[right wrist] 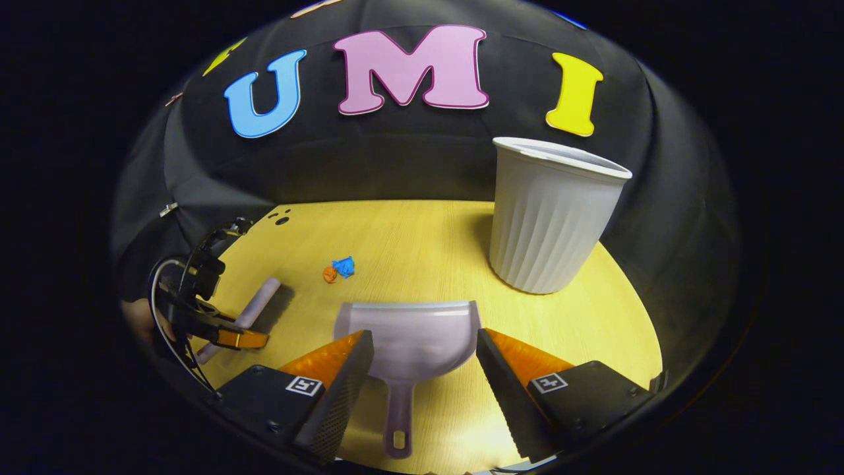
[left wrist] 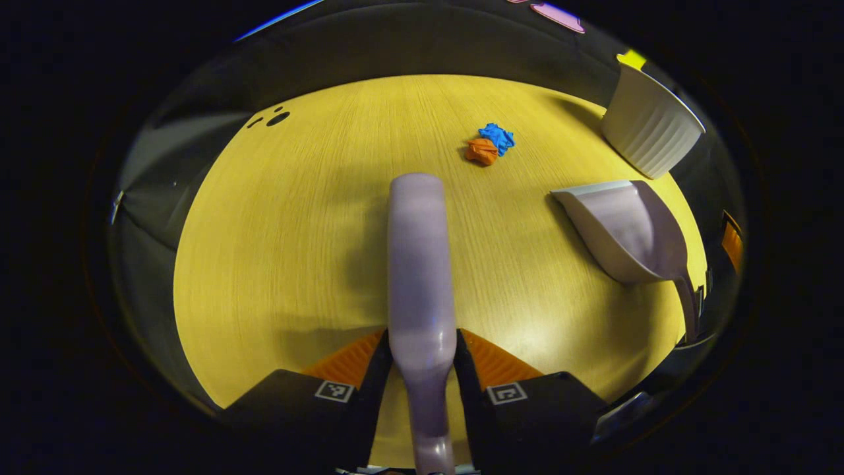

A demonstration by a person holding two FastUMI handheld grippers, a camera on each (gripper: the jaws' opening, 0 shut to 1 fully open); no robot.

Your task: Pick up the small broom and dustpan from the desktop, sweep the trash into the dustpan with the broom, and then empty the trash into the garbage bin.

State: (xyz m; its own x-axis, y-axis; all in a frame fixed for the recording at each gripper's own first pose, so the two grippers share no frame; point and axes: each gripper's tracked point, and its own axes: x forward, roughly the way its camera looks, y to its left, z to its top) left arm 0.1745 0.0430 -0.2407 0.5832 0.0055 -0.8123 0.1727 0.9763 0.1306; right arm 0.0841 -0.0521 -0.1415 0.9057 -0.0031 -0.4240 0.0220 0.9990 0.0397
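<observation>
Left gripper (left wrist: 422, 359) at the bottom centre of the left gripper view, jaws clamped on the small broom (left wrist: 421, 264), both fingers pressing its lilac body from either side. Broom running straight up the middle of the frame over the yellow wooden desk (left wrist: 277, 264), rounded end toward the trash. Trash as two crumpled scraps, an orange scrap (left wrist: 482, 151) and a blue scrap (left wrist: 497, 137), touching each other in the upper centre, well apart from the broom's end. Dustpan (left wrist: 626, 227) at right of the frame, resting on the desk, mouth toward upper left. Ribbed white garbage bin (left wrist: 649, 128) in the upper right, near the desk's edge, just beyond the dustpan.

Right gripper (right wrist: 422, 369) at the bottom of the right gripper view, jaws spread wide on either side of the dustpan (right wrist: 412, 340), not touching its handle, which points down between the fingers. Dustpan flat on the desk (right wrist: 409, 244), mouth toward the top of the frame. Garbage bin (right wrist: 550, 224) upright at centre right, near the dustpan. Scraps small at centre left. Left gripper (right wrist: 224, 330) at lower left, holding the broom (right wrist: 254, 305).
</observation>
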